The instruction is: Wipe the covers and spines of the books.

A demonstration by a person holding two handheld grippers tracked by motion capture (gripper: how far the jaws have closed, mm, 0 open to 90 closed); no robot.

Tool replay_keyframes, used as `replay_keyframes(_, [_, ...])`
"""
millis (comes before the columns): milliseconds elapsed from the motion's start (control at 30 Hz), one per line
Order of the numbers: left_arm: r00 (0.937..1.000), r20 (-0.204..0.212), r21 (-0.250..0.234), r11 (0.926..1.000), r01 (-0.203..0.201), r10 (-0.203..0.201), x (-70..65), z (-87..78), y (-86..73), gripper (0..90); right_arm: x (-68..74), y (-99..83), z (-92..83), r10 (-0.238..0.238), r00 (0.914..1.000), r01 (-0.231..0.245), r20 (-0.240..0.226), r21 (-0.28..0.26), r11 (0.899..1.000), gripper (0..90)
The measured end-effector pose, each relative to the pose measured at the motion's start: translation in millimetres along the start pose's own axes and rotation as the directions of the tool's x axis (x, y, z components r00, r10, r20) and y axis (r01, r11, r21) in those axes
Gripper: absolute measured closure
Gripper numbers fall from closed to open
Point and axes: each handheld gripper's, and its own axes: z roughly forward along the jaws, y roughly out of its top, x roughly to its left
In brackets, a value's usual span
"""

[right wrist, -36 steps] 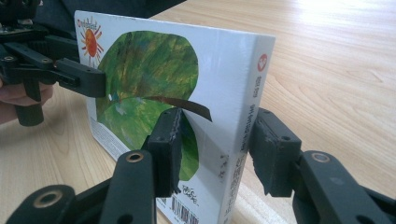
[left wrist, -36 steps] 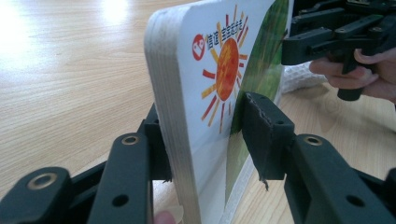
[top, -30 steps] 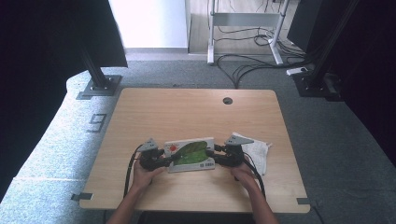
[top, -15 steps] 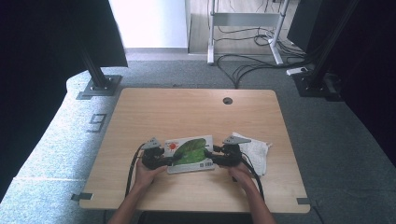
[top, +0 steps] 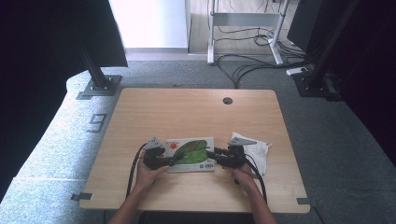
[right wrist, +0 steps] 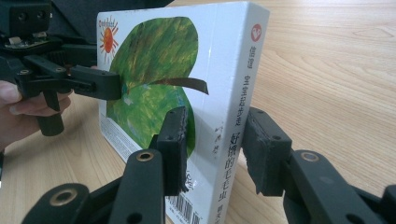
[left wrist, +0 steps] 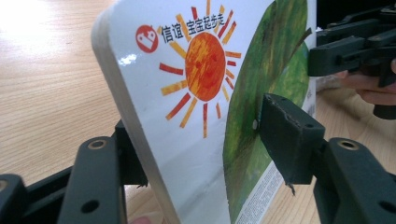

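Two claws flank a picture book [top: 191,154] near the counter's [top: 196,112] front edge. Right claw [right wrist: 212,149] clamps its spine end, having just tightened; left claw [left wrist: 196,154] straddles the opposite edge, jaws loosened, just opening.

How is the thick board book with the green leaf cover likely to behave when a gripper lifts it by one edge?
The board book probably stays stiff: its thick spine shows no bend. Its glossy cover catches a highlight, so the pads may slip. Raised on edge, it could tip flat onto the table if released.
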Motion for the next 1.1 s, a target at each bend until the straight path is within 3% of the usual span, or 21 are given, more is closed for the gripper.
replay_keyframes(300, [0.9987, -0.05, 0.033, 0.9994, -0.011, 0.013, -0.6, 1.3, -1.5, 31.9, 1.9, -4.6, -1.8, -0.009, 0.9999, 0.009, 0.009, -0.003, 1.0, 60.0])
replay_keyframes(500, [0.9992, -0.039, 0.036, 0.9994, 0.004, -0.002, 1.4, 0.2, -4.9, 33.8, 1.7, -7.4, -1.7, -0.004, 1.0, 0.004, 0.008, -0.008, 1.0, 59.7])
replay_keyframes(900, [0.9967, -0.082, 0.067, 0.9977, 0.003, 0.003, -2.3, -3.7, -11.3, 37.1, 1.3, -8.4, -1.1, 0.013, 0.9997, -0.013, 0.019, 0.001, 1.0, 58.8])
replay_keyframes(1100, [0.9964, -0.078, 0.08, 0.996, 0.04, -0.033, 0.8, -0.7, -11.6, 36.4, 0.4, -8.0, 1.5, 0.029, 0.9986, -0.03, 0.045, 0.015, 0.999, 57.3])
